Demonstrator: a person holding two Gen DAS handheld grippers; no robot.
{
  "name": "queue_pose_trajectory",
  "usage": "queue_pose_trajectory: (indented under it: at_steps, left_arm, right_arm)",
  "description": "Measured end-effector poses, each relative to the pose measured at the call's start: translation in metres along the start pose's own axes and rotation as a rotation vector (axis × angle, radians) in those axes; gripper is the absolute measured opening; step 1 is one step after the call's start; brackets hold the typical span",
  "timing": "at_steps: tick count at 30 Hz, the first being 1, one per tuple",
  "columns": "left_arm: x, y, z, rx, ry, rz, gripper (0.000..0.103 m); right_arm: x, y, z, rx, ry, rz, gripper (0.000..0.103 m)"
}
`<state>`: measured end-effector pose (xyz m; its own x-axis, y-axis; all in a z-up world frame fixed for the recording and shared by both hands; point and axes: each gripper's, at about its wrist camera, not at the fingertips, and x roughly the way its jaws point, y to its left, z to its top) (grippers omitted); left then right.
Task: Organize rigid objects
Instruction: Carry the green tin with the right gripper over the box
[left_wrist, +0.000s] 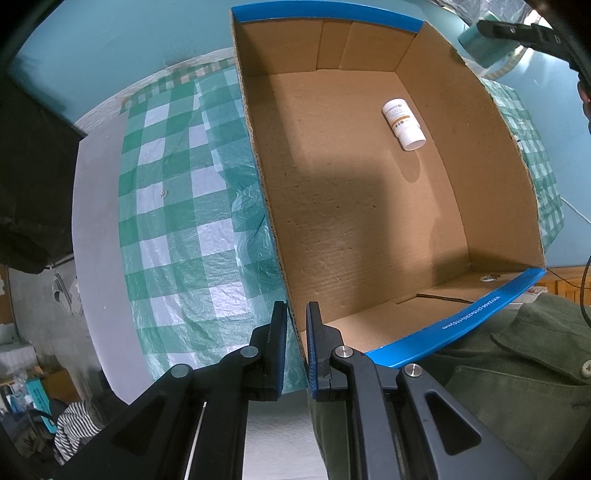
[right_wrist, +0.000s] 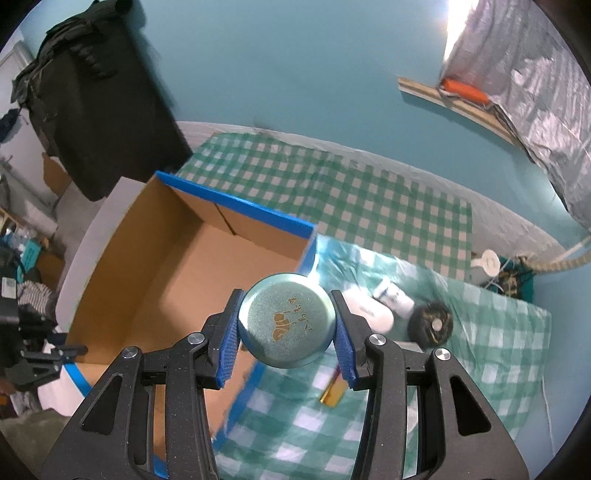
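An open cardboard box (left_wrist: 369, 206) with blue rims sits on the checked cloth. My left gripper (left_wrist: 295, 308) points straight down, shut on the box's side wall near a corner. A white pill bottle (left_wrist: 403, 123) lies on its side on the box floor. A round teal tin (right_wrist: 287, 321) with gold markings on its lid is clamped between the blue pads of my right gripper (right_wrist: 286, 295). It hangs over the box's (right_wrist: 192, 266) near right wall. The tin (left_wrist: 484, 44) also shows at the top right of the left wrist view.
On the green checked cloth (right_wrist: 369, 206) right of the box lie two white bottles (right_wrist: 373, 314), a dark round object (right_wrist: 431, 325) and a small gold item (right_wrist: 334, 393). A person's green jacket (left_wrist: 498, 369) is by the box's near end. A black bag (right_wrist: 96, 110) stands behind.
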<state>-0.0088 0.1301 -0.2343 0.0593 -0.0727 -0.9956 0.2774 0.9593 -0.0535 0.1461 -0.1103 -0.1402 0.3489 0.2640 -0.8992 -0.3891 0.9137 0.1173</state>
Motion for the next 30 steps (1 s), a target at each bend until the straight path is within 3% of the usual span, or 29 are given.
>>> queue_pose_trajectory:
  at_steps: [16, 30]
  left_arm:
    - [0.0, 0.0, 0.0, 0.001, -0.002, 0.004, 0.01]
    - [-0.001, -0.001, 0.0, 0.003, -0.003, 0.005, 0.01]
  right_arm:
    - [0.04, 0.034, 0.023, -0.058, 0.049, 0.042, 0.045]
    - [0.057, 0.037, 0.025, -0.057, 0.091, 0.036, 0.045]
